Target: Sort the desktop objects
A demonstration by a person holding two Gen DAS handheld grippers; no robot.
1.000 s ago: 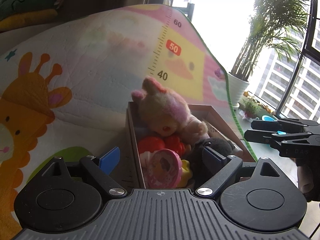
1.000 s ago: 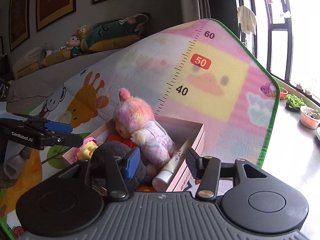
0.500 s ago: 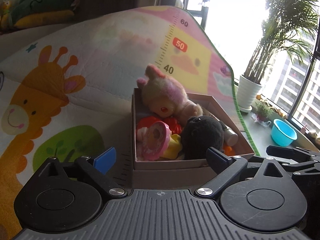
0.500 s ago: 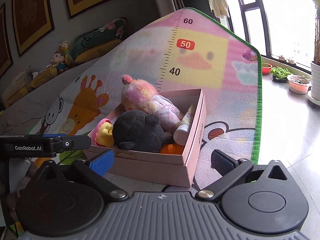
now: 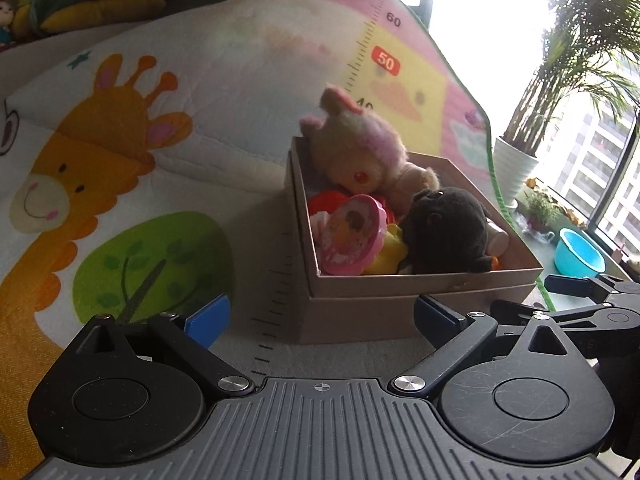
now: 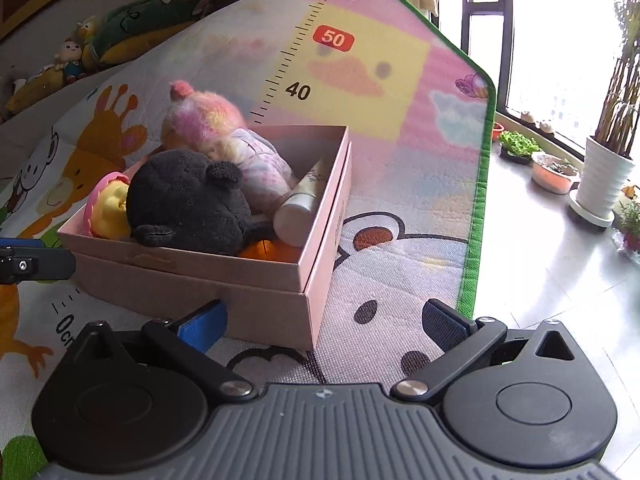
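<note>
A pink cardboard box [image 5: 400, 312] [image 6: 192, 280] stands on the play mat, filled with toys. A black plush [image 5: 444, 236] [image 6: 188, 204] lies on top, beside a pink-haired doll [image 5: 360, 160] [image 6: 224, 132], a round pink toy [image 5: 348, 236], a yellow toy [image 6: 114, 208] and a white tube [image 6: 302, 208]. My left gripper [image 5: 322, 318] is open in front of the box's near wall, holding nothing. My right gripper [image 6: 323, 322] is open at the box's near corner, also holding nothing. Each gripper's tip shows at the edge of the other's view.
The play mat [image 5: 160, 128] curves up behind the box, with a green border [image 6: 476, 216] on the right. Beyond it are bare floor, a white plant pot [image 6: 604, 180], small planters and a blue bowl [image 5: 580, 254]. Cushions and dolls line the back ledge.
The right gripper's jaws went from narrow, close over the black plush, to wide apart. Both grippers drew back and down, so the whole box now shows. The plush rests in the box.
</note>
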